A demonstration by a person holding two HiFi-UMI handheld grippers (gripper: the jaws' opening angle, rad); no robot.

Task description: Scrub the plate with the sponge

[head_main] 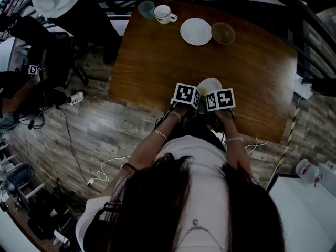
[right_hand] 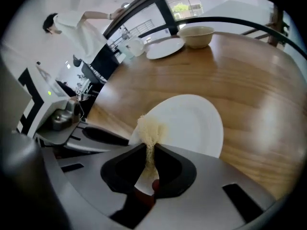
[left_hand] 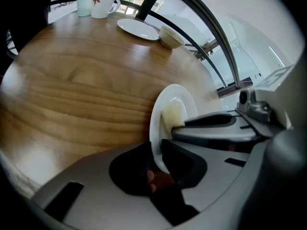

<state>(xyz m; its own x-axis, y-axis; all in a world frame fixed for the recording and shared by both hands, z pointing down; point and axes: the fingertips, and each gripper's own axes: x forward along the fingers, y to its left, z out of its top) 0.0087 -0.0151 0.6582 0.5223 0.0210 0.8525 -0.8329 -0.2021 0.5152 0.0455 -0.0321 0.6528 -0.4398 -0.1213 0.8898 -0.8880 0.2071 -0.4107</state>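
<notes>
Over a wooden table [head_main: 152, 56], left hand-held gripper [left_hand: 156, 153] clamps the plate [left_hand: 175, 96], right hand-held gripper [right_hand: 150, 158] the sponge [right_hand: 149, 127].

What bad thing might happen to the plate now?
The left tongs pinch only the rim of the plate, holding it on edge over the table; hard scrubbing might twist it loose and drop it. The right tongs grip just a thin bit of sponge, which might slip out.

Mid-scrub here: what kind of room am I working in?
Probably a lab or office workspace rather than a kitchen: the dishes sit on a wooden table, loose cables trail over the plank floor, and cluttered gear lines the room's edge. No sink is in view.
</notes>
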